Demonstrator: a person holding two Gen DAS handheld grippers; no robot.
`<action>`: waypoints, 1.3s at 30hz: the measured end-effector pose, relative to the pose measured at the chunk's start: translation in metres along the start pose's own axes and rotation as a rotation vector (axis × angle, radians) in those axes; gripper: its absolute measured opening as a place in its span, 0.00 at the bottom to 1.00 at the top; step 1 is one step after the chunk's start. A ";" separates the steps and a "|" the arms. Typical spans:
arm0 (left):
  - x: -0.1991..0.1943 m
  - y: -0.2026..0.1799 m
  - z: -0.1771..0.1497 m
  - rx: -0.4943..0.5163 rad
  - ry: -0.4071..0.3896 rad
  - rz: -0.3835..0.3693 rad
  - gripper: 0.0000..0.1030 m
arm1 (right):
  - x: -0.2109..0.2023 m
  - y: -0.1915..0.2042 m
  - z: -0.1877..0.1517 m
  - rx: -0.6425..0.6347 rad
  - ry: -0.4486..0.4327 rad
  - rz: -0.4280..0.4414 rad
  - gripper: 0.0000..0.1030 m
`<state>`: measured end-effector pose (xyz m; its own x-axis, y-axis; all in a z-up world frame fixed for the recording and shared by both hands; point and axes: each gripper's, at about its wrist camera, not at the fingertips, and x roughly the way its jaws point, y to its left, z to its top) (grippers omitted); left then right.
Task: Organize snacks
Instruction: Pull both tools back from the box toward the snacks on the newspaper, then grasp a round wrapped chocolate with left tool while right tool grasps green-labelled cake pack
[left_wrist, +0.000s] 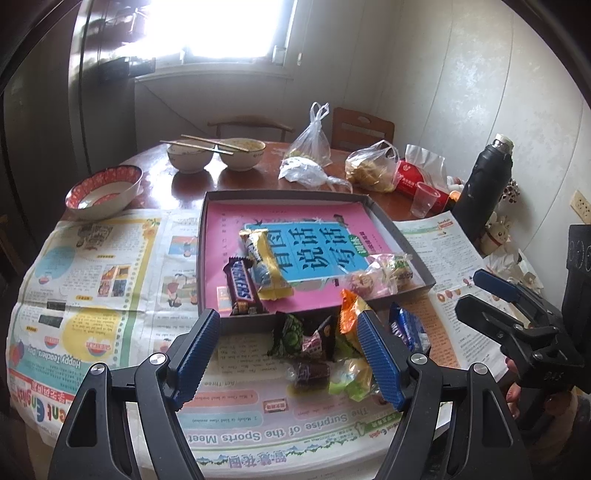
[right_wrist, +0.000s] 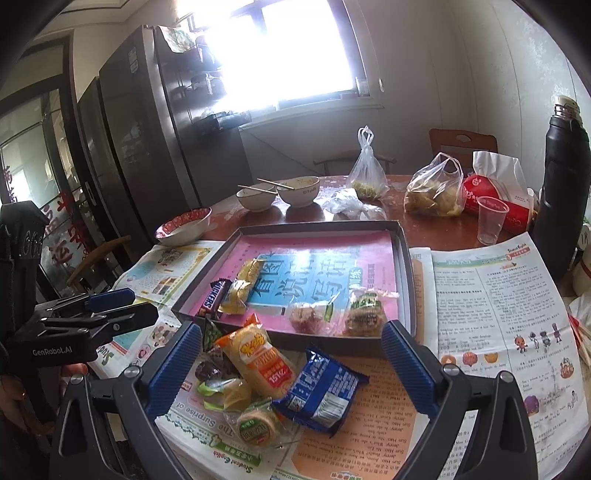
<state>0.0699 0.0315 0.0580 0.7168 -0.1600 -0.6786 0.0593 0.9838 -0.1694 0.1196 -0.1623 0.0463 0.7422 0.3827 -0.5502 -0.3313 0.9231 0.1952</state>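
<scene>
Nearby, loose snacks lay heaped on newspaper just before the shallow box, which already held a Snickers bar and wrapped cakes. Left gripper and right gripper both hung over the heap, fingers wide, holding nothing. Bowls, bags and a flask crowded the far table.

Black claw frames, ribbed blue pads — silver pivot screws.
</scene>
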 end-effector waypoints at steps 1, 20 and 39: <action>0.001 0.001 -0.001 -0.002 0.005 0.002 0.75 | 0.000 0.000 -0.001 -0.001 0.003 0.000 0.96; 0.008 0.012 -0.018 -0.010 0.057 0.029 0.75 | -0.001 0.023 -0.031 -0.066 0.072 0.042 0.96; 0.037 0.017 -0.034 -0.018 0.132 0.048 0.75 | 0.027 0.045 -0.073 -0.192 0.204 0.018 0.92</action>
<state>0.0740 0.0394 0.0063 0.6211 -0.1231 -0.7740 0.0133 0.9891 -0.1466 0.0820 -0.1134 -0.0185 0.6093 0.3654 -0.7037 -0.4619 0.8849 0.0597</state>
